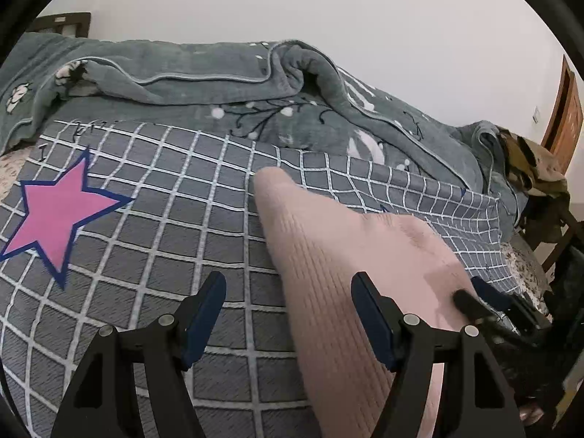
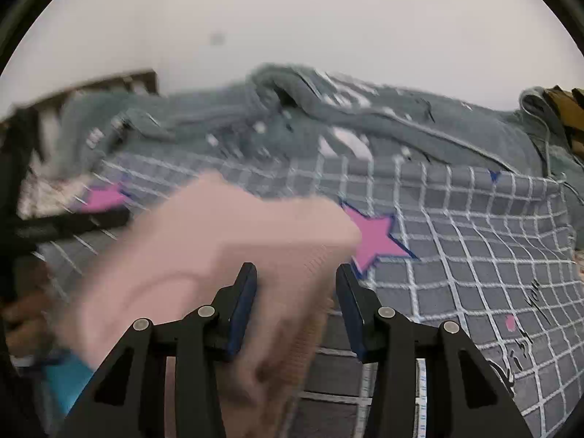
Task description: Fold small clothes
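My left gripper (image 1: 288, 319) stands wide apart, gripping nothing; the pink garment (image 1: 343, 255) lies between its fingers on the checked sheet (image 1: 175, 219). My right gripper (image 2: 295, 310) straddles the garment's fold (image 2: 219, 248), jaws apart; whether the pads touch it, I cannot tell. A grey blanket (image 1: 219, 84) is bunched behind, under a white wall (image 1: 292, 0). The right view is blurred.

Garment (image 1: 350, 255) lies on checked sheet (image 1: 164, 255), w/ star print (image 1: 54, 211) to its left; rumpled blanket (image 1: 219, 84) behind, chair (image 1: 547, 200) far right (bed's edge).
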A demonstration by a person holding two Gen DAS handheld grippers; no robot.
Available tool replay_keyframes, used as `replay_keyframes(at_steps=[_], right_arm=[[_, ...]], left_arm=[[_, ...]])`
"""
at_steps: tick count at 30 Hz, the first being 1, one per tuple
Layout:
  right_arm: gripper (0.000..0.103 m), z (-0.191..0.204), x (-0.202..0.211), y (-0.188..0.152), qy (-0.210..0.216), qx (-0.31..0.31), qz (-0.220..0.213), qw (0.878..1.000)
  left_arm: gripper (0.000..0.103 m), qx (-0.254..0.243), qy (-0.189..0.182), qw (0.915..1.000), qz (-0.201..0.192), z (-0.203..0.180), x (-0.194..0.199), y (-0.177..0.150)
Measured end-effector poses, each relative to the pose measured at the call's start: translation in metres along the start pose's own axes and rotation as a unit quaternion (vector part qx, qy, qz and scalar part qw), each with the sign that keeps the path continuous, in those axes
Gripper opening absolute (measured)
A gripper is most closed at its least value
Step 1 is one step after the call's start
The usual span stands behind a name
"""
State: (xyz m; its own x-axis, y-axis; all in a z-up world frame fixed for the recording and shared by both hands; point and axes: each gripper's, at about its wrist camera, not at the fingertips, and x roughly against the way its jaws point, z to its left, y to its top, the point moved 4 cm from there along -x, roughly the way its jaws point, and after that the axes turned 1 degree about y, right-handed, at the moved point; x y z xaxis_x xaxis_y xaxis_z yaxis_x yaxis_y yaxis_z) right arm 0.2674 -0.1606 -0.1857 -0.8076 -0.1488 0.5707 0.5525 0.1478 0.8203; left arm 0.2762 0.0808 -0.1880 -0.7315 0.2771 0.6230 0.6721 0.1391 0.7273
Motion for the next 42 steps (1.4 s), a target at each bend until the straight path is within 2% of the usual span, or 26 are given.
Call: replay_keyframes(at_steps=[6,11,14,18,26,31,42], right_arm=[[0.051,-0.006,-0.008,-0.004,-0.010,-0.009,0.006,1.000],[0.052,-0.010,-0.007,-0.005,0.001,-0.021,0.008,1.000],[0.052,-0.012,-0.008,-0.007,0.004,-0.026,0.011,1.000],[0.056,-0.014,-0.011,-0.009,0.006,-0.033,0.018,0.999],[0.060,-0.020,-0.011,-0.011,0.023,-0.053,0.019,0.998],[0.061,-0.020,-0.004,-0.010,0.029,-0.057,0.009,0.998],[0.060,-0.009,0.033,-0.010,-0.013,-0.018,-0.035,0.999]], left_arm=[[0.072,-0.022,0.006,0.9997,0.010,-0.008,-0.012,-0.001],[0.077,-0.019,0.002,0.9996,0.023,-0.005,-0.022,-0.002],[0.080,-0.027,0.012,0.9992,0.027,-0.006,-0.028,-0.004],[0.080,-0.033,0.014,0.9989,0.028,-0.008,-0.030,-0.004],[0.082,-0.021,0.011,0.9993,0.027,-0.005,-0.030,-0.005],[0.081,-0.037,0.030,0.9988,0.008,-0.010,-0.019,-0.007],[0.078,-0.052,0.040,0.9978,-0.012,-0.017,0.014,-0.020]])
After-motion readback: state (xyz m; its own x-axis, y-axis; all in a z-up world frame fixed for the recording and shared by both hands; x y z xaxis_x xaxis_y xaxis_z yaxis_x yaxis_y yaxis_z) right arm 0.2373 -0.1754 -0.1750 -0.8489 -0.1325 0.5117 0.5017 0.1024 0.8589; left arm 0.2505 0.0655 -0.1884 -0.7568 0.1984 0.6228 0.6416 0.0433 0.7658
